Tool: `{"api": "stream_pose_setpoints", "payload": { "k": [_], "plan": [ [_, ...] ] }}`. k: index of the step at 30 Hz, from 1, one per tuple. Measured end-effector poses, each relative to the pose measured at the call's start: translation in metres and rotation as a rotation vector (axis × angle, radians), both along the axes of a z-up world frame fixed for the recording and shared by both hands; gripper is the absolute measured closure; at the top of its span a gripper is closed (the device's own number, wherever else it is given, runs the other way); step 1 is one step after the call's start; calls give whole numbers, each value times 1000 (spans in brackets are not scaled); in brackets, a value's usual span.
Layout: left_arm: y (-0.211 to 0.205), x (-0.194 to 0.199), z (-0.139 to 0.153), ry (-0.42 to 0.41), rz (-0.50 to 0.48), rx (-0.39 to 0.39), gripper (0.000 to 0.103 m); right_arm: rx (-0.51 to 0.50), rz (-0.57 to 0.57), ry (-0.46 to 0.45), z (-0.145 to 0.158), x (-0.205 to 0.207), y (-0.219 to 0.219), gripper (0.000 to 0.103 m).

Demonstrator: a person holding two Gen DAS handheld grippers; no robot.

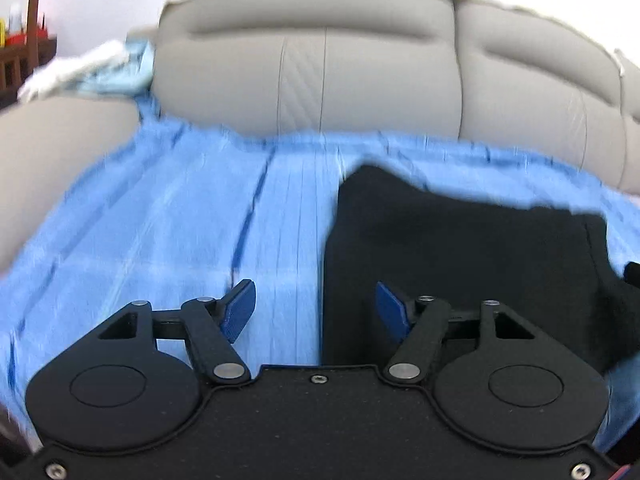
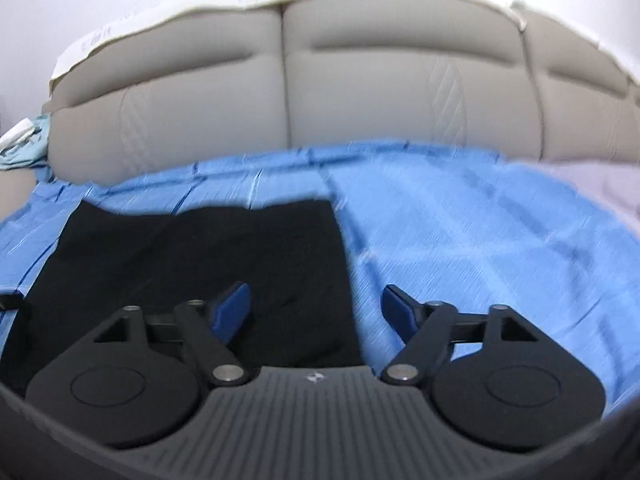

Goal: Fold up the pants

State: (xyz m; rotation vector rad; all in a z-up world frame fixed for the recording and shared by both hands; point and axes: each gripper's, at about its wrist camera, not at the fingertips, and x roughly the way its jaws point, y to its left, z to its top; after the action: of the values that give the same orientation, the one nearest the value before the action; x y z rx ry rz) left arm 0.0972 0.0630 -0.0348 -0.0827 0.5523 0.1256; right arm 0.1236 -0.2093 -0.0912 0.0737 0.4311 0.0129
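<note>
Black pants (image 1: pixel 460 240) lie folded into a flat block on a blue checked sheet (image 1: pixel 160 220). In the left wrist view they fill the right half, and my left gripper (image 1: pixel 316 308) hovers open over their left edge, with nothing between its blue pads. The right wrist view shows the same pants (image 2: pixel 200 248) at the left on the blue sheet (image 2: pixel 480 240). My right gripper (image 2: pixel 316 308) stands open above their right edge, its left pad over the black cloth and its right pad over the sheet, holding nothing.
A grey padded headboard (image 1: pixel 360 72) rises behind the sheet and appears as the headboard (image 2: pixel 320 80) in the right wrist view too. Pale blue and white cloth (image 1: pixel 104 68) is bunched at the far left. A dark wooden shelf (image 1: pixel 24 48) stands beyond it.
</note>
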Motion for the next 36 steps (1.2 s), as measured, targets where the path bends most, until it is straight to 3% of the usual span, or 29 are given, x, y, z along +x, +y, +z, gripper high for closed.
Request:
{"api": "stream_pose_setpoints", "payload": {
  "k": [2,7,9,10,11,14,16,18,20,23,26,28,29,31,32,34,36],
  "plan": [
    [-3,14,9,-29,-24,24,57,15,-1,-20,10,7,-9,15],
    [-27,59,14,-46,-116,32,78,32,54,9,14,47,-15,17],
    [-37,73,13,-54,-162,6,77,9,88,31,12,63,-6,45],
    [-42,79,11,-63,-178,3,78,-2,102,41,10,68,-2,76],
    [-45,86,6,-70,-182,13,77,-9,111,49,9,73,2,90],
    [-52,111,-12,-69,-121,90,78,-42,129,4,8,75,12,90],
    [-47,126,-27,-32,-79,99,84,-35,107,-48,10,70,13,90],
    [-45,127,-36,-51,-58,106,84,-32,78,-114,15,64,12,89],
    [-49,125,-39,-59,-59,138,84,-15,130,-145,17,62,13,86],
    [-49,126,-42,-63,-58,139,84,-105,199,-62,7,72,29,81],
    [-46,126,-42,-65,-52,112,84,-207,118,23,-7,86,37,84],
    [-44,126,-41,-68,-49,106,84,-176,18,79,-11,98,24,90],
    [-44,126,-41,-68,-48,108,84,-154,-35,131,-16,106,14,87],
    [-46,126,-40,-68,-49,117,84,-52,-37,128,-15,106,0,86],
    [-46,125,-40,-68,-49,119,84,-29,-20,119,-14,103,-3,83],
    [-46,126,-40,-71,-48,111,84,17,-19,69,-11,93,-8,66],
    [-44,125,-40,-73,-49,100,84,82,-2,-46,-3,77,-14,62]
  ]
}}
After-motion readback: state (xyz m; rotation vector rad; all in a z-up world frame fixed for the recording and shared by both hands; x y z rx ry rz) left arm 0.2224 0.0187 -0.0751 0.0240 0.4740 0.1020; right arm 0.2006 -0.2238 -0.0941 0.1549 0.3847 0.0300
